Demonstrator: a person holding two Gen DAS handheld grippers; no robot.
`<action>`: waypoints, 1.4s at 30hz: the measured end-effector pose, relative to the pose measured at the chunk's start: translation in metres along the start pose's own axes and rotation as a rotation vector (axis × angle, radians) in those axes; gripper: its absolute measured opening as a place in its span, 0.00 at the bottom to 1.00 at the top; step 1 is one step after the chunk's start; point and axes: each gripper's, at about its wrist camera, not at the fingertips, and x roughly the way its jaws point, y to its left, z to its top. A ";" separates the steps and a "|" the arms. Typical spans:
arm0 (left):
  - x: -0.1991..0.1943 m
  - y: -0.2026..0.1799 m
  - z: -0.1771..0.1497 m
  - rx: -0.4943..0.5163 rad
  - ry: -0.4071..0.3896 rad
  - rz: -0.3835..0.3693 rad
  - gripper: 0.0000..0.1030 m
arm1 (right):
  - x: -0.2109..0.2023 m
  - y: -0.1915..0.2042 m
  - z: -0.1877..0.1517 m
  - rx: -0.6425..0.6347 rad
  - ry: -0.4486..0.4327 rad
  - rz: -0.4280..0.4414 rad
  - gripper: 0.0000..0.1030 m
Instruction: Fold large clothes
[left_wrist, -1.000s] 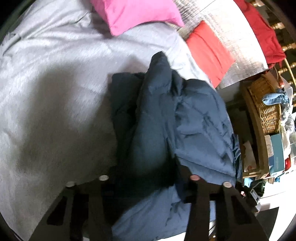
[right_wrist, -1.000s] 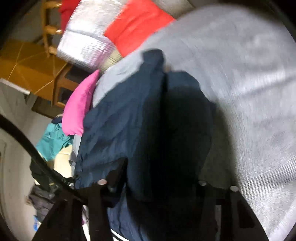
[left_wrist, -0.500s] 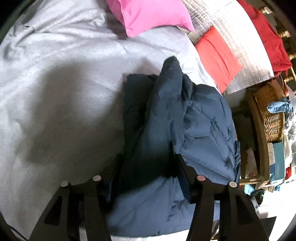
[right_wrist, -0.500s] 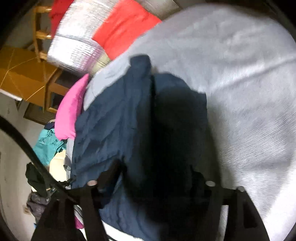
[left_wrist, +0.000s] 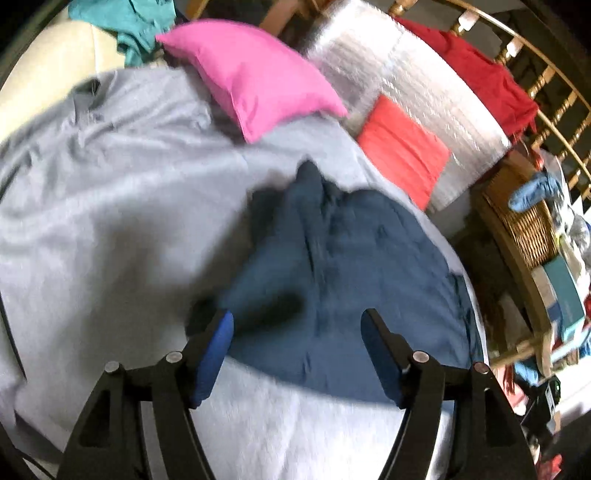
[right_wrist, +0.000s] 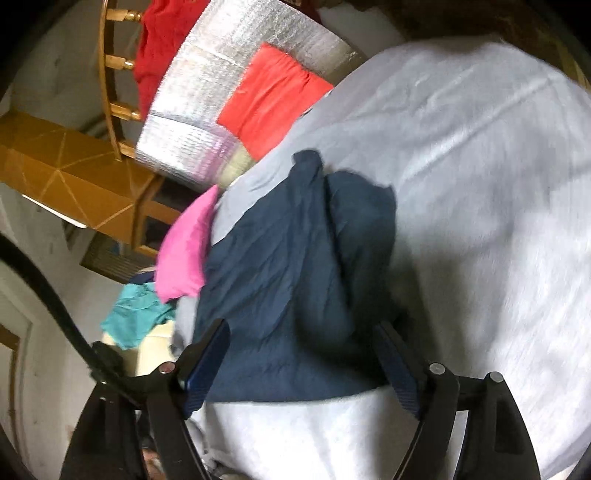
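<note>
A dark navy garment (left_wrist: 343, 280) lies bunched and roughly folded on a light grey bed sheet (left_wrist: 110, 229). It also shows in the right wrist view (right_wrist: 295, 280). My left gripper (left_wrist: 297, 332) is open and empty, held above the garment's near edge. My right gripper (right_wrist: 301, 343) is open and empty, also above the garment's near edge on its own side. Neither gripper touches the cloth. Both views are slightly blurred.
A pink pillow (left_wrist: 255, 77), a red cushion (left_wrist: 402, 151) and a silver quilted pad (left_wrist: 406, 92) lie at the head of the bed. A red cloth (left_wrist: 476, 70) hangs on the wooden rail. A wicker basket (left_wrist: 528, 225) and boxes stand beside the bed. Teal cloth (right_wrist: 136, 314) lies beyond the pillow.
Both grippers have let go of the navy garment and pulled back and up. The garment now lies on the sheet, free of the jaws.
</note>
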 end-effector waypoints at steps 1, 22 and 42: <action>0.001 -0.001 -0.007 0.002 0.023 -0.007 0.70 | 0.000 0.000 -0.008 0.012 0.005 0.018 0.81; 0.055 0.018 -0.028 -0.343 0.115 -0.130 0.75 | 0.079 -0.021 -0.063 0.295 0.025 0.058 0.83; 0.075 0.022 -0.015 -0.419 -0.013 -0.142 0.40 | 0.082 -0.018 -0.048 0.295 -0.210 -0.042 0.52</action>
